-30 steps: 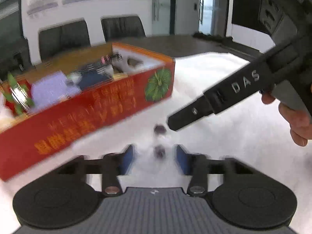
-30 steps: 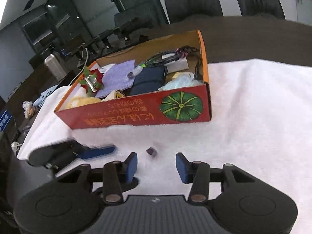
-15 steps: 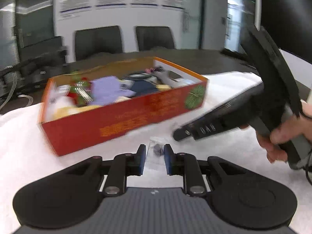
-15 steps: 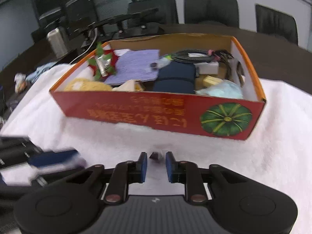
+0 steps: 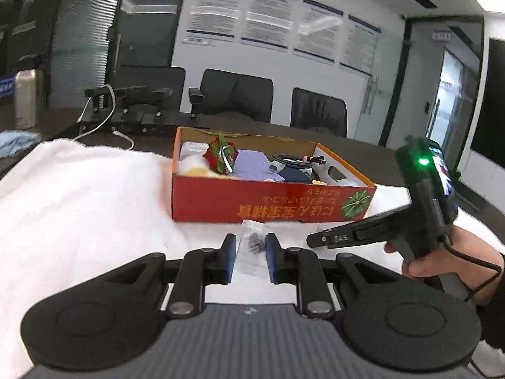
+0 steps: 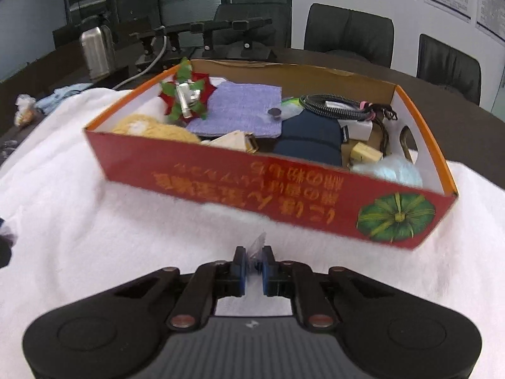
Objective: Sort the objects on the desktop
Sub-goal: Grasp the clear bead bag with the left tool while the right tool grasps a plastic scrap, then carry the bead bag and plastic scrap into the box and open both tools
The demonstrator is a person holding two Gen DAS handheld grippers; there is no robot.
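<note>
A red cardboard box (image 5: pixel 271 202) (image 6: pixel 284 189) with orange lettering and a green pumpkin picture stands on a white cloth, filled with several items: a purple cloth (image 6: pixel 240 110), a navy pouch (image 6: pixel 309 139), a black cable (image 6: pixel 334 107) and a red and green ornament (image 6: pixel 183 98). My left gripper (image 5: pixel 251 246) holds a small clear plastic bag (image 5: pixel 251 243) with a dark piece inside, in front of the box. My right gripper (image 6: pixel 251 263) is shut on a small clear bag (image 6: pixel 256 246) just before the box's front wall. The right gripper also shows in the left wrist view (image 5: pixel 318 239).
The white cloth (image 5: pixel 79 195) covers a dark table. Black office chairs (image 5: pixel 236 94) stand behind it. A steel bottle (image 6: pixel 94 50), a black device with a white cable (image 5: pixel 126 120) and crumpled items (image 6: pixel 25 110) lie at the far left.
Both grippers closed from wide open onto small clear bags and rose from the cloth. The box now sits farther and squarer in the left wrist view.
</note>
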